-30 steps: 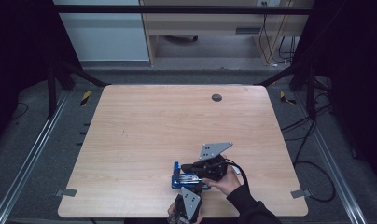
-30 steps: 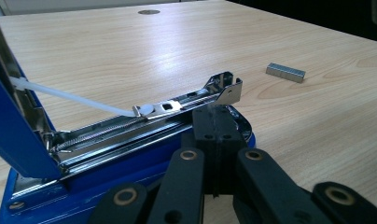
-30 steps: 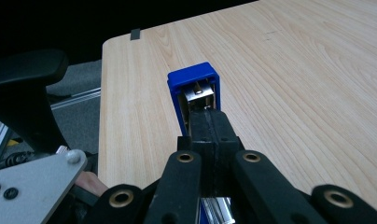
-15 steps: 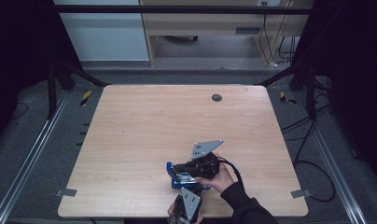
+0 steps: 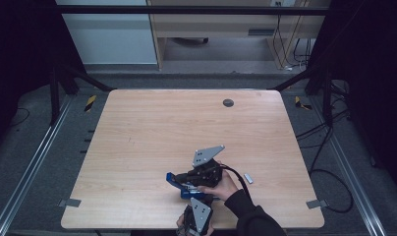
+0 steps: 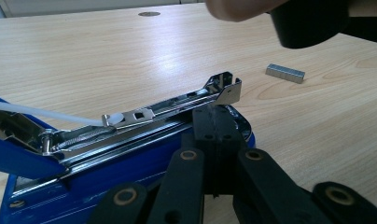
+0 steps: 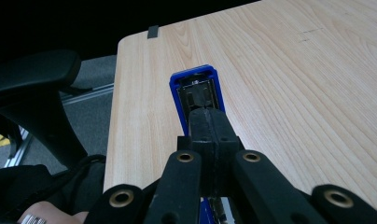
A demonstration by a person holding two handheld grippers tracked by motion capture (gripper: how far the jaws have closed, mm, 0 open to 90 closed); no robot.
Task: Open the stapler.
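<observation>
Two grippers work a blue stapler (image 5: pixel 179 183) lying opened near the front edge of the table (image 5: pixel 152 128), and its magazine is the one container here. The left gripper (image 6: pixel 213 122) has its jaws pressed together, tips against the chrome magazine rail (image 6: pixel 177 105); I cannot tell whether they pinch anything. That channel looks empty of staples — the white pusher (image 6: pixel 113 120) sits well back. The right gripper (image 7: pixel 206 122), jaws likewise pressed together, rests on the stapler's flipped-up blue top. Further right, a strip of staples (image 6: pixel 284 73) lies loose on the wood, well apart from the stapler.

Risks, as I judge them: the sprung pusher could snap forward if a tip slips, the stapler could skid toward the table's edge under uneven pressure, and the brittle strip could break when pinched.
</observation>
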